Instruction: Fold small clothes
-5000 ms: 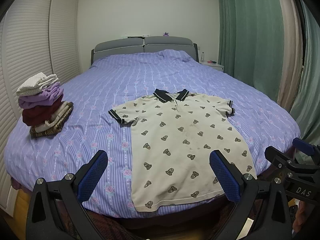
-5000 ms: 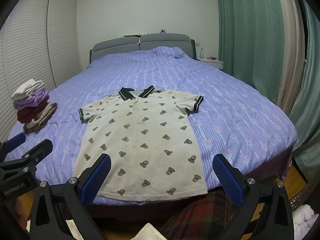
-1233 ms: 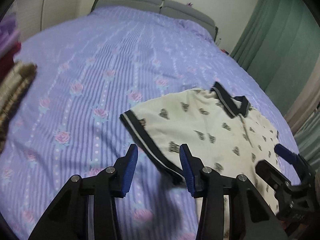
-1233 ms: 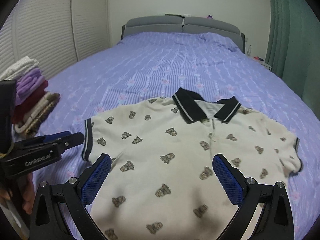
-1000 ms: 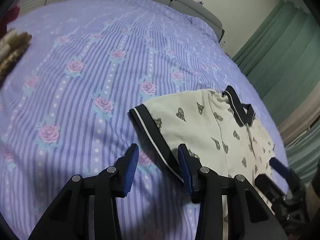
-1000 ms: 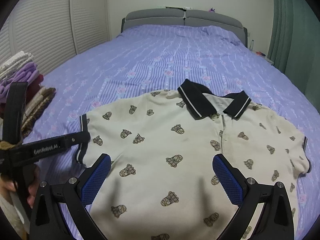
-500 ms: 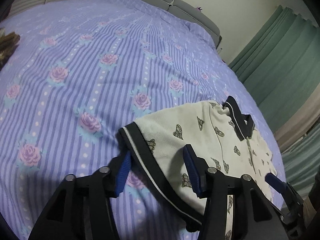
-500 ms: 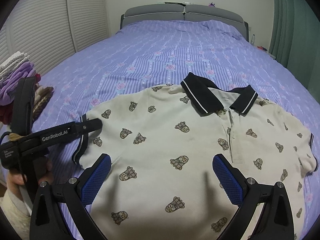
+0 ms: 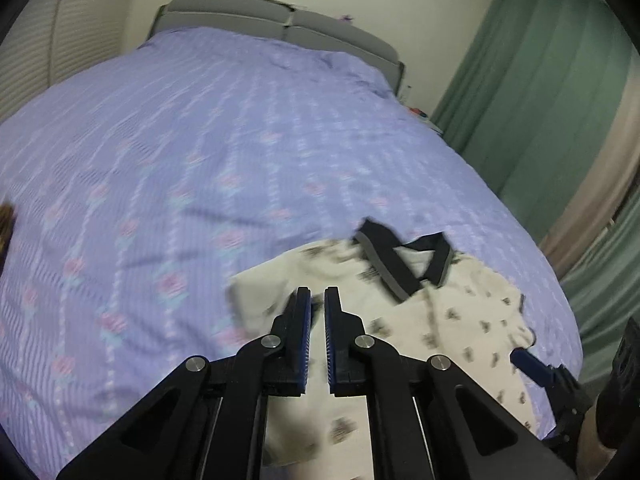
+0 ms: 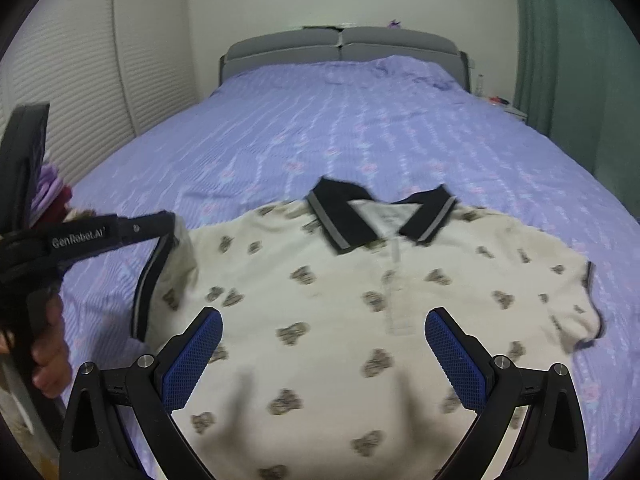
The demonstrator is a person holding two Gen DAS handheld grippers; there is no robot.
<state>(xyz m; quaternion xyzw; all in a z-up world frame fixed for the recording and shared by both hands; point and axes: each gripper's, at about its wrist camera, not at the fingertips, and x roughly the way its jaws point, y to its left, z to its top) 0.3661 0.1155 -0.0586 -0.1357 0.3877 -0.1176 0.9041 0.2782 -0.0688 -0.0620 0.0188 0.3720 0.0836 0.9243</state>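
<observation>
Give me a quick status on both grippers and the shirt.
Left gripper shut on polo shirt sleeve, sleeve lifted. Right gripper open above shirt front. Nothing in the way.

The left gripper now has its jaws closed on the black-trimmed sleeve of the cream bear-print polo shirt, where a second ago they stood open around it. The sleeve is lifted off the purple striped bed, no longer flat.
</observation>
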